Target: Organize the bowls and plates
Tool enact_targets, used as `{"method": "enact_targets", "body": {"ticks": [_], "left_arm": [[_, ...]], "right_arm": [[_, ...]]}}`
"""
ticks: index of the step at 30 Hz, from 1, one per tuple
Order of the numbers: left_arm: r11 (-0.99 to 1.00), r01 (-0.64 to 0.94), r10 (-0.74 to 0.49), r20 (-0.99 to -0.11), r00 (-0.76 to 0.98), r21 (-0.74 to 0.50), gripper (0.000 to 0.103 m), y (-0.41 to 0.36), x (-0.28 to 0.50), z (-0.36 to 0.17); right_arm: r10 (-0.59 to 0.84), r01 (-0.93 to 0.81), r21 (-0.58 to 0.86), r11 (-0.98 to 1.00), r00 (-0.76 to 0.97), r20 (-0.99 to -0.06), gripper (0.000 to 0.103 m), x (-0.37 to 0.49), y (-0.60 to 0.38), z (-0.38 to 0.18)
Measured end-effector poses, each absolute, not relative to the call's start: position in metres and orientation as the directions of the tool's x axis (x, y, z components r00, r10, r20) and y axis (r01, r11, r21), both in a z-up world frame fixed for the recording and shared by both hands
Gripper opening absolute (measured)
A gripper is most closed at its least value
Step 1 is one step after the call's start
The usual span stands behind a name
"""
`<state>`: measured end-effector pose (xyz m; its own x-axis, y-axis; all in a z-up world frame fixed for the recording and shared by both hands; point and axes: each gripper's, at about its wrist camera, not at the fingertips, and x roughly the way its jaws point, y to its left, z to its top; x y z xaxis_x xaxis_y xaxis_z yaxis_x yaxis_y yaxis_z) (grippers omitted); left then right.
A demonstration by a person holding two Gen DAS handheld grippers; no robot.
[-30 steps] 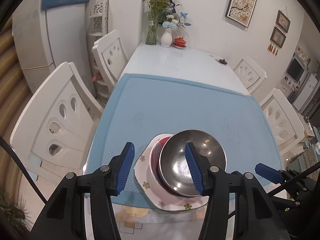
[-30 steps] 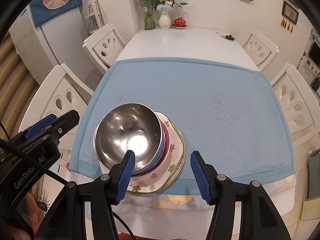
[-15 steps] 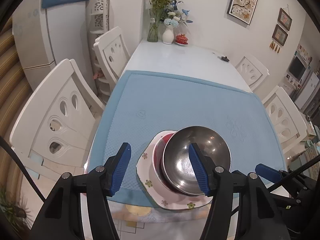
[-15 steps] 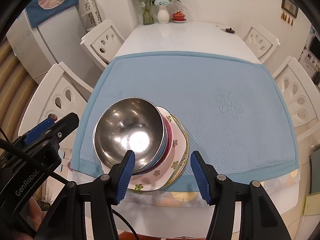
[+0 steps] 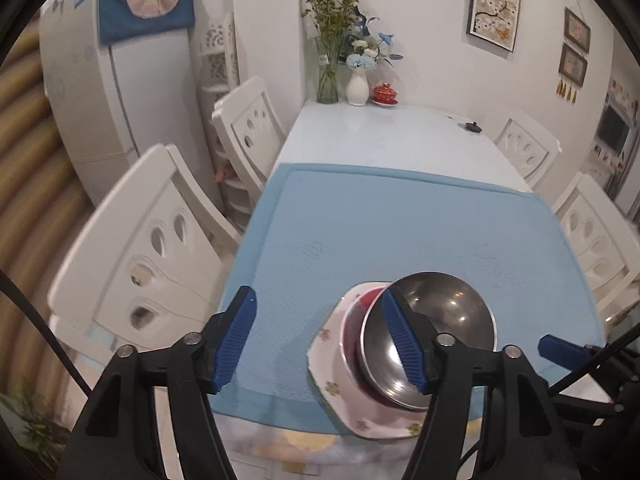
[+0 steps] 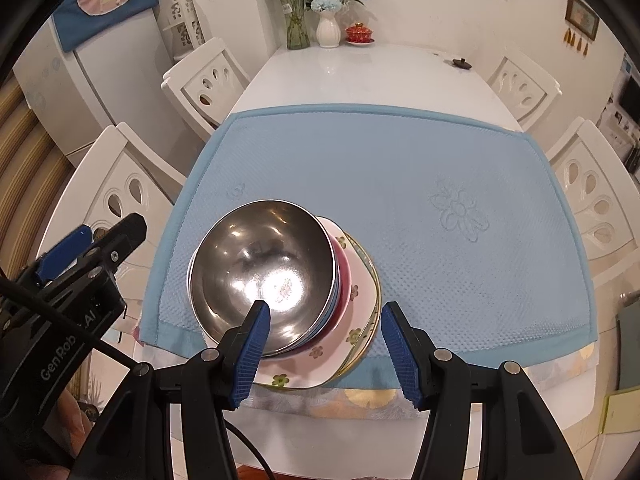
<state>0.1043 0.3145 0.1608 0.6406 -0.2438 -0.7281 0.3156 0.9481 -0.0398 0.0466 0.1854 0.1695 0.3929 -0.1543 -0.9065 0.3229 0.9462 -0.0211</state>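
A steel bowl sits on top of a stack: coloured bowls under it, then a white flowered plate on the blue mat, near the table's front edge. The stack also shows in the left wrist view, with the steel bowl and the flowered plate. My left gripper is open and empty, above and left of the stack. My right gripper is open and empty, above the stack's near edge. Neither touches the dishes.
White chairs stand along the left side and others along the right. At the table's far end are a vase of flowers, a glass vase and a red lidded cup. A fridge stands at the left.
Both grippers have drawn back and up from the stack. The left one has shifted left, so the stack now lies to its right. The dishes have not moved.
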Motion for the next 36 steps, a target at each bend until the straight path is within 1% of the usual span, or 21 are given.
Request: {"method": "enact_targets", "body": {"ticks": [3,8,12,17,22,32,36], "left_arm": [[0.946,0.323,-0.231,-0.714,0.660,-0.008,0.069,0.312,0.102,0.163],[0.947,0.322,-0.219,-0.711,0.668,0.011,0.075,0.312,0.103,0.163],[0.946,0.322,-0.200,-0.722,0.662,0.033,0.075,0.310,0.106,0.161],[0.936,0.350,-0.221,-0.748,0.627,0.017,0.075,0.305,0.108,0.157],[0.928,0.367,-0.207,-0.737,0.643,0.060,0.075,0.301,0.105,0.158],[0.927,0.374,-0.236,-0.750,0.618,0.017,0.075,0.302,0.110,0.159],[0.930,0.363,-0.218,-0.722,0.657,0.049,0.075,0.301,0.109,0.162]], "right_arm": [[-0.152,0.323,-0.020,0.946,0.391,-0.908,0.056,0.048,0.185,0.169],[-0.158,0.323,-0.025,0.946,0.392,-0.907,0.056,0.050,0.184,0.169],[-0.159,0.325,-0.030,0.945,0.380,-0.911,0.056,0.052,0.182,0.166],[-0.166,0.337,-0.032,0.941,0.375,-0.912,0.056,0.054,0.179,0.166],[-0.169,0.346,-0.033,0.938,0.372,-0.913,0.056,0.054,0.177,0.165],[-0.179,0.360,-0.039,0.932,0.365,-0.914,0.056,0.053,0.174,0.164],[-0.177,0.364,-0.037,0.931,0.360,-0.916,0.056,0.052,0.173,0.162]]}}
